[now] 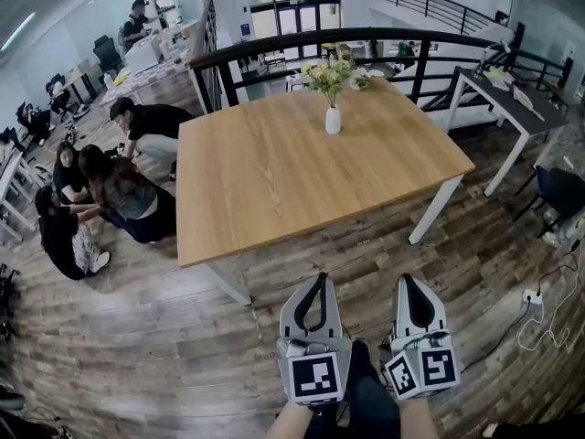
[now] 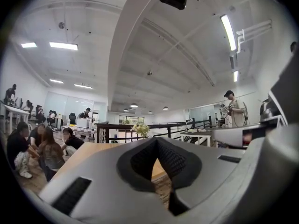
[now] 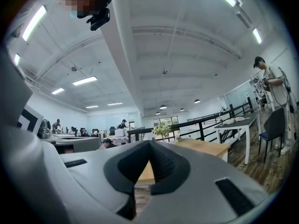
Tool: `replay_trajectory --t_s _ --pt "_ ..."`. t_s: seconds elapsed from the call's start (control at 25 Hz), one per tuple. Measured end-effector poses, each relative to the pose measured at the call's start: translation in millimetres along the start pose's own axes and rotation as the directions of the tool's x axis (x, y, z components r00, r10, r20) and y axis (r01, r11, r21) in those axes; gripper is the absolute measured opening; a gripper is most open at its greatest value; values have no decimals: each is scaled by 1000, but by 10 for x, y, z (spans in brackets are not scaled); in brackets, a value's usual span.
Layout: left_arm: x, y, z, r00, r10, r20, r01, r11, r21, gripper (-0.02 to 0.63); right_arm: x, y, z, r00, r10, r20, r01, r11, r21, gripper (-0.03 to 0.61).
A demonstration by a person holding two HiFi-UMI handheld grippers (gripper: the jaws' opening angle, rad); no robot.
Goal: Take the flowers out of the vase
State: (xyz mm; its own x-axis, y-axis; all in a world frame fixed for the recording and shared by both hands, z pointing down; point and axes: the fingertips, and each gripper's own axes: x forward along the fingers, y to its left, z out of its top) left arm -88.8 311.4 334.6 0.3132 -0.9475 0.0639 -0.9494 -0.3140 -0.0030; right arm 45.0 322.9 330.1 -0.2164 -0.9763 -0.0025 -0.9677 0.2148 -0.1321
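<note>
The table (image 1: pixel 274 181) is a broad wooden rectangle on white legs. Its near edge faces both grippers across a wide strip of bare plank floor (image 1: pixel 137 337). Along the table's left edge the room is tight, because a group of people (image 1: pixel 101 199) crouch on the floor just beside it. A black railing (image 1: pixel 302 39) runs close behind the table's far edge. Off its right edge there is open floor, then a white desk (image 1: pixel 512 99) and a dark chair (image 1: pixel 559 190) further out. A cable (image 1: pixel 539 323) lies on the floor well to the right of the table's near corner.

The vase (image 1: pixel 333 120) is small and white. It stands upright on the table near the far edge, a little right of the middle and clear of every edge. Its long axis is vertical and its mouth points up. The flowers (image 1: pixel 329 76) are in the vase, their stems rising from the mouth and spreading into pale yellow and white blooms above it.

The left gripper (image 1: pixel 322 277) and right gripper (image 1: pixel 405 280) sit side by side, well short of the table's near edge and pointing toward it. In the left gripper view the two jaws meet at their tips with nothing between them. The table top and the flowers show far beyond them. In the right gripper view the jaws are likewise together and empty, with the flowers far beyond the tips, over the table.
</note>
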Motion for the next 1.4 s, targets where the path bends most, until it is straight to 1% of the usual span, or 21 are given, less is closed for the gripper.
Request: replay_trajectory --t_s 0.24,0.52,0.92,1.16,1.4 --pt "425 29 -33 999 37 -7 -37 999 -2 23 395 -219 12 999 33 1 -33 999 -4 -8" --pt "1056 -74 63 998 68 -3 -68 998 6 23 956 -625 92 998 68 -2 -68 998 8 -8" --pt "1807 -188 142 991 134 -8 -134 991 12 23 1635 -1091 189 990 142 -5 -142 990 7 -8" --pt "2086 -255 126 986 168 -15 -168 986 12 23 1838 -1334 168 986 164 -11 -164 986 12 -8" --pt "2238 -296 76 984 175 -33 -174 984 30 23 1935 -1459 75 984 175 -28 -174 984 31 -8"
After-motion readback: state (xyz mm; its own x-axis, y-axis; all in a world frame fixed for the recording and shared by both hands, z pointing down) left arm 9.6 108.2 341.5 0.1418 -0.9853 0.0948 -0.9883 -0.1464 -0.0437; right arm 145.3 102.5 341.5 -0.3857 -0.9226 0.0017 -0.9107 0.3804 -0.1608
